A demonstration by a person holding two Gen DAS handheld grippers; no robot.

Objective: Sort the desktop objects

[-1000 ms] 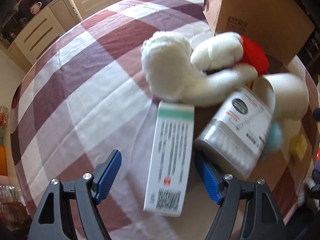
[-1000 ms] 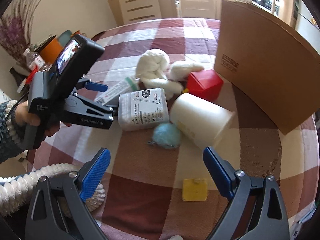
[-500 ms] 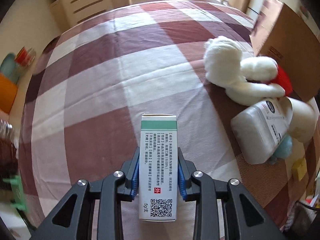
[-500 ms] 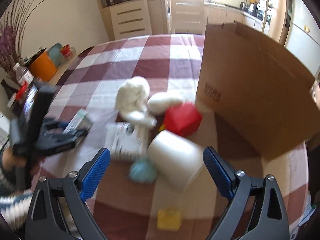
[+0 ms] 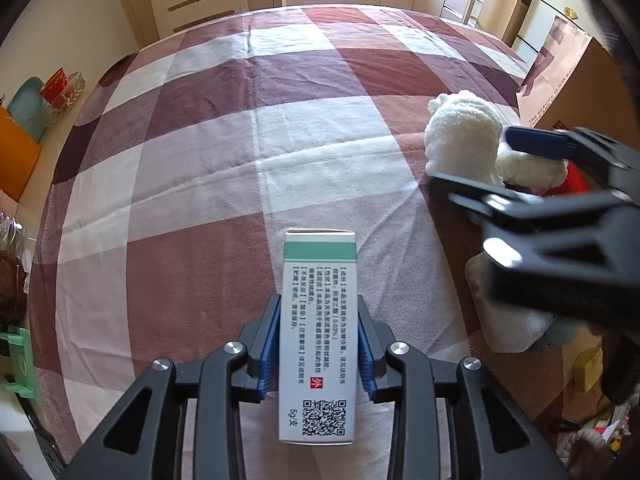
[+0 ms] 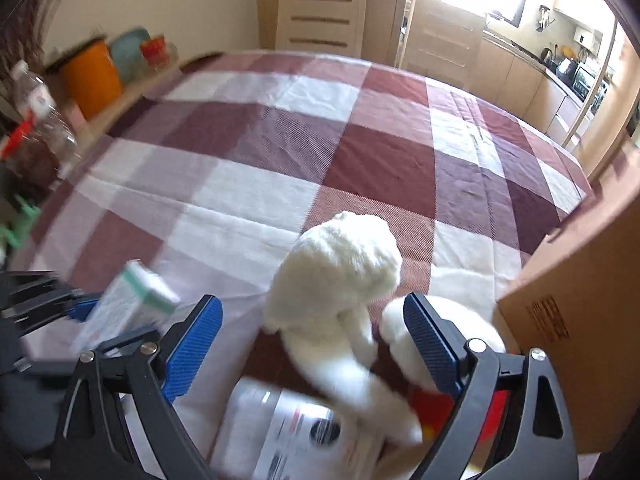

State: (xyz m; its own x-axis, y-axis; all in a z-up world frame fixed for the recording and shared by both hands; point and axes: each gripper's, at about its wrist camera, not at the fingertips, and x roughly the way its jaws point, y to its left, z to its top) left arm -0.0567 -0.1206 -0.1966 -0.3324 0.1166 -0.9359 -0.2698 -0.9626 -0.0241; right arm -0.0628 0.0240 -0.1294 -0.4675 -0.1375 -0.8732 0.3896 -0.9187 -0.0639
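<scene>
OK, I'm clamping the medicine box between the left gripper pads; right gripper jaws are closing, apart, straddling the white plush toy.

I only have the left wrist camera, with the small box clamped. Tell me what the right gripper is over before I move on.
Observer: The right gripper is over the white plush toy. The toy lies between its closing jaws, with no firm grip yet as far as I can tell.
Operator: Report what lies below the toy.
Observer: A white packet with a printed label lies nearest the camera, partly under the toy's limb.
Operator: Check the right side.
Observer: A red object shows behind the right finger, and the cardboard box stands just beyond.
</scene>
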